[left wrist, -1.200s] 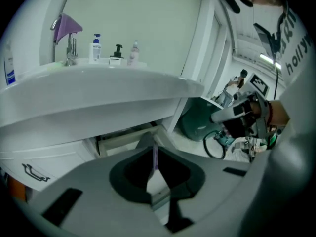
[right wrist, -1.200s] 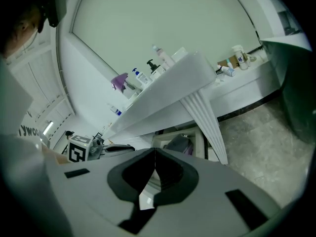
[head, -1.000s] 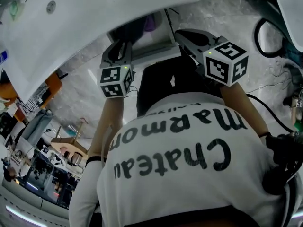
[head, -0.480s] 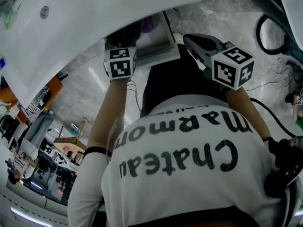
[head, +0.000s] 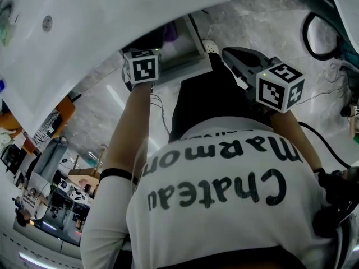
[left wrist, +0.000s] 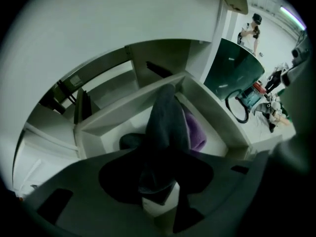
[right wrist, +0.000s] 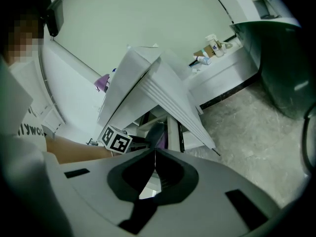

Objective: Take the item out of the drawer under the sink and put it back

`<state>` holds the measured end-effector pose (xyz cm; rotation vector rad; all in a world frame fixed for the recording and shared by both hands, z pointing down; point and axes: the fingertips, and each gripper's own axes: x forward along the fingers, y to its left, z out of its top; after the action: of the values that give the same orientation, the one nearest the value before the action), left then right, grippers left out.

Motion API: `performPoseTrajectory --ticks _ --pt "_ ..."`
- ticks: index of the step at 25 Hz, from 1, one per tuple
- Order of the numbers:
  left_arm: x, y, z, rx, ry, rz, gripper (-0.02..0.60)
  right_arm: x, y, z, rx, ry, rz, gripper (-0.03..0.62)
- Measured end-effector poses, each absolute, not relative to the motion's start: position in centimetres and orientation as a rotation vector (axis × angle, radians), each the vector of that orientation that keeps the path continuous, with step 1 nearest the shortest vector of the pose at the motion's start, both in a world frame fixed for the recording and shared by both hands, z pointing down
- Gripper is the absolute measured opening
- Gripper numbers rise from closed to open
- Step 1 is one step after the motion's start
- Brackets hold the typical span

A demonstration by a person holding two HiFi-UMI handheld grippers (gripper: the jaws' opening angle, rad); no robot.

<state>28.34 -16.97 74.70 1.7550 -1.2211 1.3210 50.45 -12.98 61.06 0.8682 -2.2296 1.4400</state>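
possibly, the dark cloth (left wrist: 165, 127) between the just-opened jaws of the left gripper (left wrist: 159, 181) snags on withdrawal, lifting from the drawer (left wrist: 113, 110); right gripper (right wrist: 154, 157) closed, empty.

"Chateau Marmon" on white shirt (head: 224, 217) (upside down)

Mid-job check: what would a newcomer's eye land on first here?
The white drawer pulled out under the sink, a purple item lying inside. The left tongs hang over it, their jaws just opened, a dark grey cloth between them.
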Motion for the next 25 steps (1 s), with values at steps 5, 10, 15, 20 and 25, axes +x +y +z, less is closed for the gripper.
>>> performPoseTrajectory --ticks 5,10,15,20,25 --pt "28.5 -16.7 76.0 1.745 -1.190 1.317 0.139 51.3 -12.4 61.4 0.894 -2.216 1.446 0.012" --pt "28.7 -16.4 76.2 1.788 -1.134 1.362 0.090 51.7 -11.9 61.4 0.903 -2.206 1.445 0.011" --pt "30.1 -16.4 74.0 1.855 -1.127 1.355 0.072 51.2 -12.5 60.4 0.895 -2.239 1.444 0.011" --pt "30.9 -16.1 71.2 1.919 -1.143 1.318 0.066 49.9 -12.6 58.9 0.849 -2.284 1.406 0.012" --pt "31.8 -15.8 67.3 1.982 -1.197 1.243 0.064 49.0 -13.5 57.0 0.807 -2.347 1.340 0.011"
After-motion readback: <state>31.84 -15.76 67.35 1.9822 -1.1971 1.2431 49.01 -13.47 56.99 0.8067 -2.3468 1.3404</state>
